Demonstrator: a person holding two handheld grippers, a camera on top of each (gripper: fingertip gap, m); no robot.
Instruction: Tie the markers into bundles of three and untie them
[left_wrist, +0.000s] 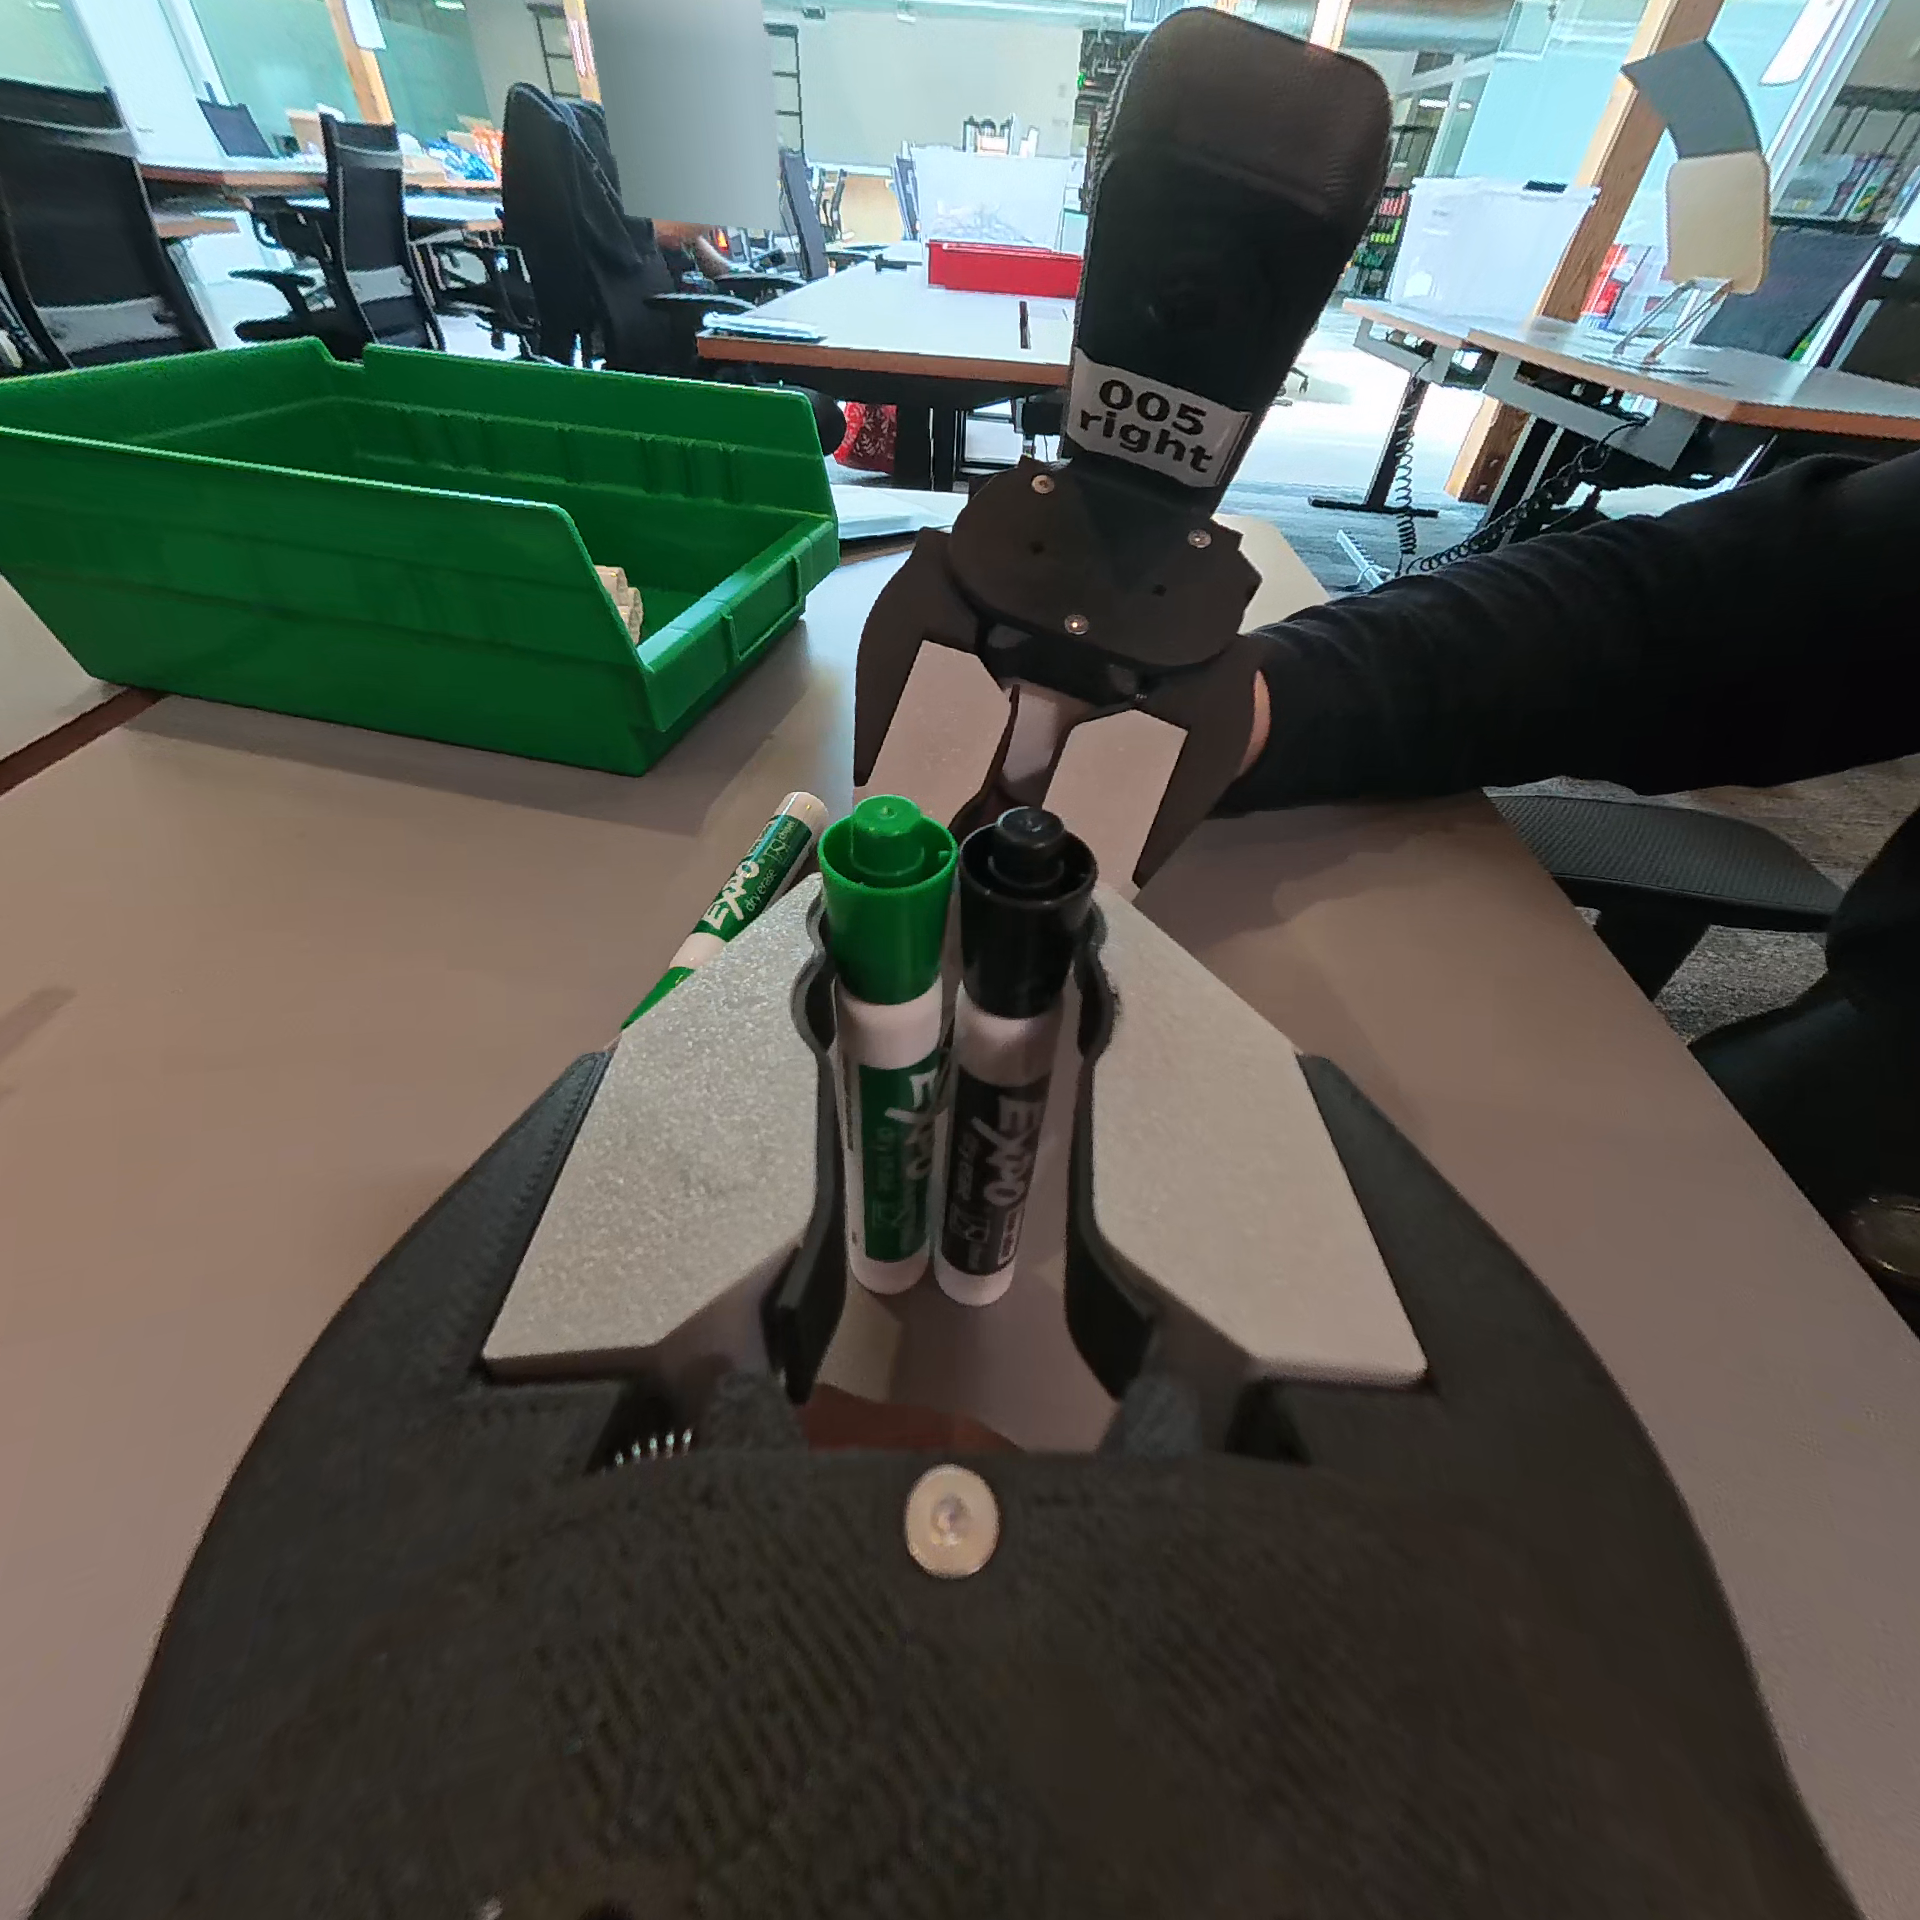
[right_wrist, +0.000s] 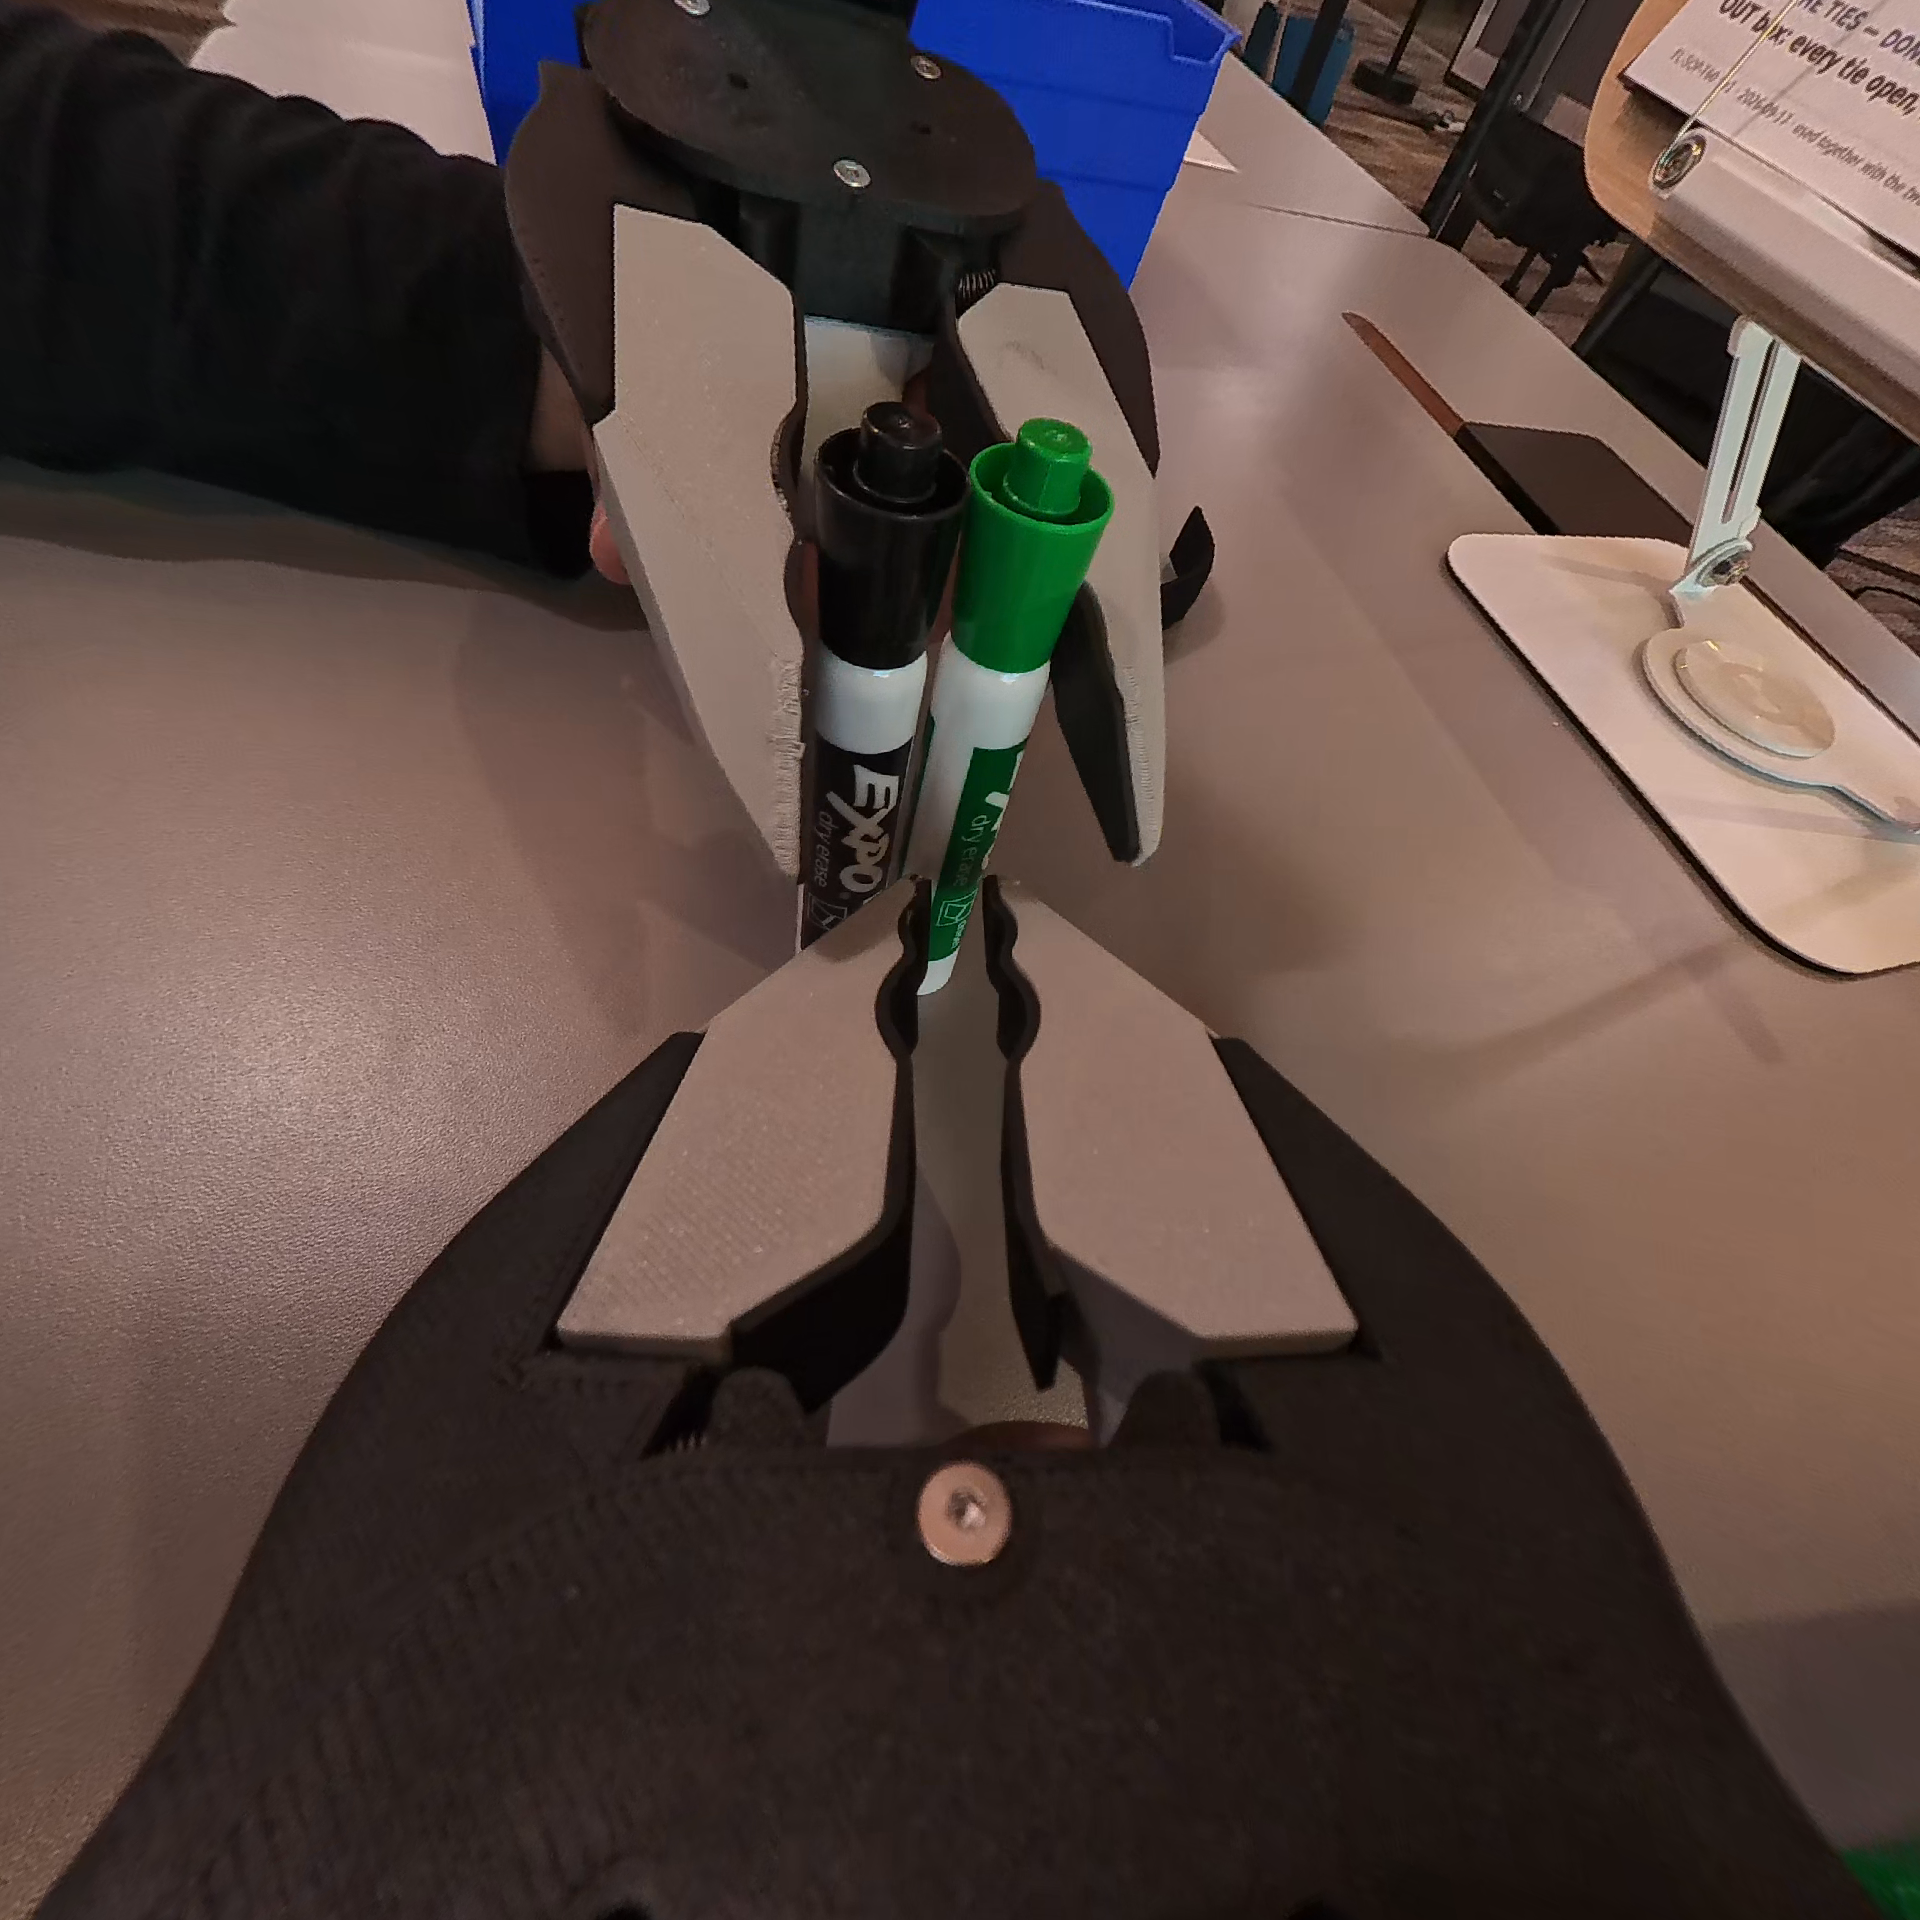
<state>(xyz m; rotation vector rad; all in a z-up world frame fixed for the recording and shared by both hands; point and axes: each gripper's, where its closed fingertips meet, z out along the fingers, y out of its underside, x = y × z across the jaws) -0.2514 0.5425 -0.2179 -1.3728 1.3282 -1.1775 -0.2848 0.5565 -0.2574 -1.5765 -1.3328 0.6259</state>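
**Two markers clamped side by side in the left tool**

The left gripper (left_wrist: 961, 935) is closed on a pair of markers standing caps-up between its fingers. The green marker (left_wrist: 888, 1018) lies against the left finger and the black marker (left_wrist: 1013, 1039) against the right finger. The two barrels touch each other.

A third marker (left_wrist: 743, 904), also green, lies flat on the table (left_wrist: 312, 1039) just outside the left finger. A green bin (left_wrist: 416, 540) sits farther ahead and to the left.

The right gripper (right_wrist: 951, 894) faces the left one from the far side of the pair, tips pointing down close behind the markers. Its fingers are drawn almost together, leaving a narrow slit. The green marker's lower end shows just past the tips, not between the pads. Whether anything thin is pinched there cannot be told. A blue bin (right_wrist: 1091, 125) stands beyond the left tool.
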